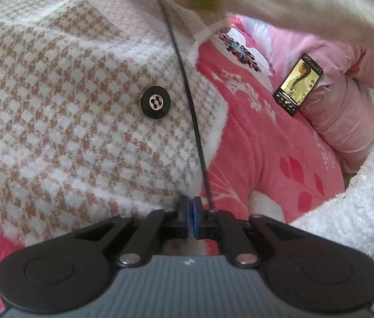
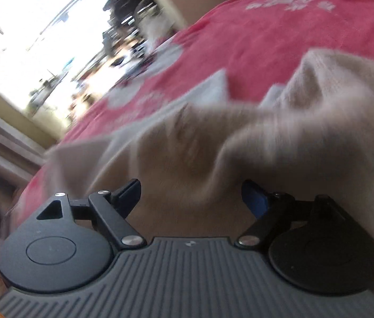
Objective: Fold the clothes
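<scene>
A beige-and-white houndstooth fleece jacket (image 1: 67,106) with a black button (image 1: 155,102) fills the left wrist view, spread on a pink-red floral blanket (image 1: 253,145). My left gripper (image 1: 189,204) is shut, its blue-padded tips right at the jacket's lower edge; I cannot tell whether fabric is pinched between them. A blurred plain beige part of the garment (image 1: 306,5) crosses the top right. In the right wrist view my right gripper (image 2: 192,193) stands wide open. Blurred beige cloth (image 2: 187,145) lies just ahead of and beneath its fingers, which do not press on it.
A phone (image 1: 298,83) with a lit screen leans on a pink puffer jacket (image 1: 346,111). White fluffy cloth (image 1: 359,225) sits at the right. A thin black cable (image 1: 187,87) runs over the jacket. A bright window (image 2: 41,26) lies beyond the red blanket (image 2: 266,39).
</scene>
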A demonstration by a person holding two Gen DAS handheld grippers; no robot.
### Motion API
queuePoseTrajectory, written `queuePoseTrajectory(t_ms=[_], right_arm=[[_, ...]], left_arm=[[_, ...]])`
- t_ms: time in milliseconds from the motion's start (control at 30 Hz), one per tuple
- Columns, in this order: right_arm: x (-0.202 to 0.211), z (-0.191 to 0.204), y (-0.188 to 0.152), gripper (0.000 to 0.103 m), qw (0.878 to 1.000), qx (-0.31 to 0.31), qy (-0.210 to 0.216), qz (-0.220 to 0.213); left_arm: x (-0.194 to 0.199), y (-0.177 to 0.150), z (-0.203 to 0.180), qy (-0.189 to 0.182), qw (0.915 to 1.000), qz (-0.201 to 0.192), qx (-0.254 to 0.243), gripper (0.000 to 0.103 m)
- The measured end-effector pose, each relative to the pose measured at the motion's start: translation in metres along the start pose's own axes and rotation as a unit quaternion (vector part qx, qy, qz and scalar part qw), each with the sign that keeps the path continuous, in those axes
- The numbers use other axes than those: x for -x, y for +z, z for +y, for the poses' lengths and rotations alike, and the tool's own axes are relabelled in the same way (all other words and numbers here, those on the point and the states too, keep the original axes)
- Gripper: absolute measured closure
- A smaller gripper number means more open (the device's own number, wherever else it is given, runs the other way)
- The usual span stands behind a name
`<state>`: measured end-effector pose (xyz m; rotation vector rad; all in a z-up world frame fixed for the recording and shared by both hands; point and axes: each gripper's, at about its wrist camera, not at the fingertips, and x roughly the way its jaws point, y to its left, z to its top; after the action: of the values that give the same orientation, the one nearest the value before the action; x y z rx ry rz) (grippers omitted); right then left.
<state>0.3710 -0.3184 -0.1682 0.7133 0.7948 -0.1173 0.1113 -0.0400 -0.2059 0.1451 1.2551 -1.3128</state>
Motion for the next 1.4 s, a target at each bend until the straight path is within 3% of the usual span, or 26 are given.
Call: queuePoseTrajectory(t_ms=[100,233,367,433,467,500,600,733,800,900,1000,1067,1133,1200,1233,1267,1333,1400], right_arm=[[0.023,0.001,-0.026,0.019,0.996,-0.007,0.058,0.061],[0.013,0.018,-0.048,0.019,0.983,-0.014,0.134,0.123],[-0.017,0.046,-0.06,0.021,0.976,0.017,0.144,0.16],[-0.029,0.06,-0.065,0.04,0.976,0.036,0.135,0.166],[-0.029,0.069,-0.066,0.071,0.976,0.056,0.13,0.164],[-0.027,0.079,-0.067,0.091,0.976,0.078,0.125,0.157],[-0.001,0.111,-0.066,0.097,0.976,0.163,0.113,0.095],[0.034,0.147,-0.053,0.098,0.958,0.274,0.082,-0.017],[0.034,0.149,-0.042,0.098,0.955,0.289,0.066,-0.034],[0.006,0.134,-0.032,0.098,0.954,0.296,0.008,-0.036],[-0.023,0.101,-0.022,0.095,0.977,0.212,0.002,-0.013],[-0.02,0.076,-0.018,0.093,0.99,0.125,0.062,-0.001],[-0.01,0.054,-0.017,0.078,0.991,0.067,0.113,0.021],[-0.002,0.045,-0.021,0.046,0.989,0.069,0.12,0.044],[0.001,0.043,-0.026,0.04,0.988,0.078,0.117,0.06],[0.0,0.042,-0.031,0.036,0.986,0.089,0.111,0.085],[-0.006,0.041,-0.046,0.036,0.979,0.109,0.103,0.14],[-0.006,0.048,-0.064,0.037,0.971,0.151,0.088,0.161]], left_arm=[[0.001,0.0,0.0,-0.003,1.0,0.0,-0.003,0.098],[0.002,-0.002,-0.004,0.004,0.9998,-0.007,-0.02,0.098],[0.002,-0.004,-0.009,0.015,0.9995,-0.014,-0.024,0.098],[0.001,-0.002,-0.013,0.019,0.9995,-0.015,-0.02,0.098],[0.002,-0.002,-0.014,0.021,0.9995,-0.016,-0.019,0.098],[0.003,-0.002,-0.014,0.022,0.9994,-0.018,-0.019,0.098],[0.007,-0.001,-0.015,0.022,0.9992,-0.028,-0.018,0.098],[0.009,0.004,-0.01,0.013,0.9995,-0.03,-0.003,0.098],[0.008,0.005,-0.007,0.014,0.9995,-0.027,0.002,0.099],[0.005,0.006,-0.003,0.014,0.9996,-0.022,0.011,0.098],[0.003,0.007,-0.002,0.014,0.9996,-0.022,0.011,0.098],[0.003,0.006,-0.001,0.012,0.9996,-0.023,0.014,0.098],[0.004,0.005,0.0,0.01,0.9995,-0.023,0.017,0.098],[0.003,0.006,0.001,0.008,0.9996,-0.023,0.017,0.097],[0.003,0.006,0.001,0.007,0.9996,-0.022,0.016,0.097],[0.002,0.006,0.0,0.006,0.9996,-0.022,0.013,0.097],[0.001,0.006,0.0,0.006,0.9997,-0.023,0.007,0.097],[0.002,0.005,-0.002,0.007,0.9996,-0.026,0.001,0.097]])
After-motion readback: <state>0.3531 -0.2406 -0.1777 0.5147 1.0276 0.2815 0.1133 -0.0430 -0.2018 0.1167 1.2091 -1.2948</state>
